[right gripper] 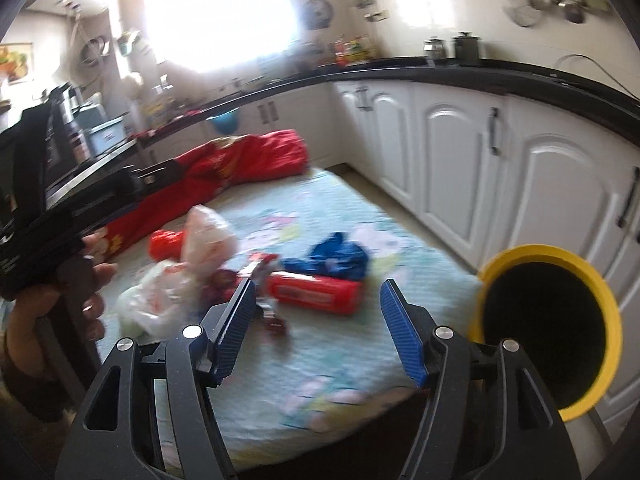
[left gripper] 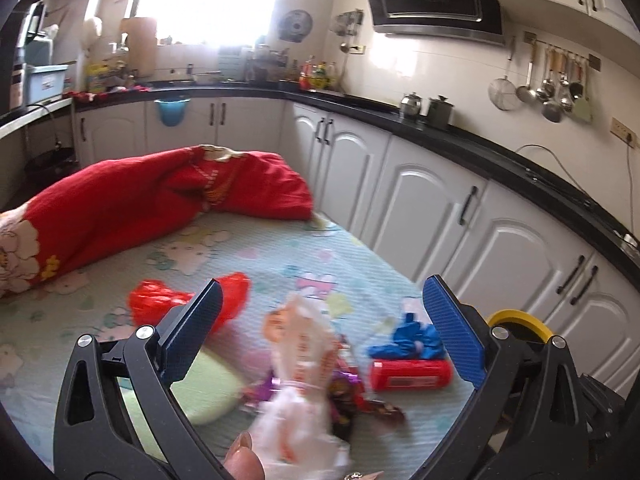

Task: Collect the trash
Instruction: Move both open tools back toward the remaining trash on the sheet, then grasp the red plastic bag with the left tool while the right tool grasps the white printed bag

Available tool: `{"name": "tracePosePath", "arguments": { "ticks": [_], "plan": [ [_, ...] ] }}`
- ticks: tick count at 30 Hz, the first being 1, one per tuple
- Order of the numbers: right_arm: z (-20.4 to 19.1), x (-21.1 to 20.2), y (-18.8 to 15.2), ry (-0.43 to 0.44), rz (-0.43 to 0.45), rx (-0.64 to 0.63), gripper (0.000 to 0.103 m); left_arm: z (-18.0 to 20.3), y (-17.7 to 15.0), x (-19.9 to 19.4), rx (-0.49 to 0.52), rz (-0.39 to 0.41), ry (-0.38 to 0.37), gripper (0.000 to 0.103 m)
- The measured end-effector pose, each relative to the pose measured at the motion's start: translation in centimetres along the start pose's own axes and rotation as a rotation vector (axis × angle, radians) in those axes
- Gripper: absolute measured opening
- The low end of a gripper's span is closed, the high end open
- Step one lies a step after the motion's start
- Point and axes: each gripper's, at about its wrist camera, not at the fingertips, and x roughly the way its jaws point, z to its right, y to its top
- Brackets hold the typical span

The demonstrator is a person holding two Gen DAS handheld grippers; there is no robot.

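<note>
Here the left gripper (left gripper: pixel 322 332) has its blue-padded jaws spread wide with nothing clamped; a crumpled white plastic bag with orange print (left gripper: pixel 304 384) stands blurred in the gap between them, above a heap of purple and red foil wrappers (left gripper: pixel 352 394).

The right gripper (right gripper: pixel 318 324) is likewise wide open and empty — a red cylindrical packet with a white label (right gripper: pixel 318 294) lies just beyond its fingertips, a crumpled blue plastic bag (right gripper: pixel 338 258) behind that. The label's writing is too blurred to read.

A yellow-rimmed black bin (right gripper: pixel 548 328) sits at the right. Everything lies on a pale green cartoon-print sheet (left gripper: pixel 280 252), with a red quilt (left gripper: pixel 160 200) at its far end — white kitchen cabinets (left gripper: pixel 420 208) alongside.
</note>
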Motion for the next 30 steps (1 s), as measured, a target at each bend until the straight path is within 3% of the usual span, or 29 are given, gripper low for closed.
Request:
{"name": "tracePosePath", "arguments": {
  "ticks": [10,20,28,30],
  "plan": [
    [-6.5,3.9,0.5,0.12,-0.064,-0.036,0.062,-5.5,0.0,0.8,0.013,-0.019,0.115,0.092],
    [-9.9,7.6,-0.2,0.15,-0.151,-0.05,0.062,-11.0,-0.7,3.9,0.001,-0.111,0.211,0.092],
    [-10.2,9.5,-0.9,0.179,-0.226,-0.025,0.062,-15.1,-1.1,7.3,-0.11,-0.245,0.175,0.092],
    [-10.3,9.8,-1.1,0.187,-0.235,-0.026,0.057,-15.9,-1.3,8.2,-0.149,-0.279,0.158,0.092]
  ]
}}
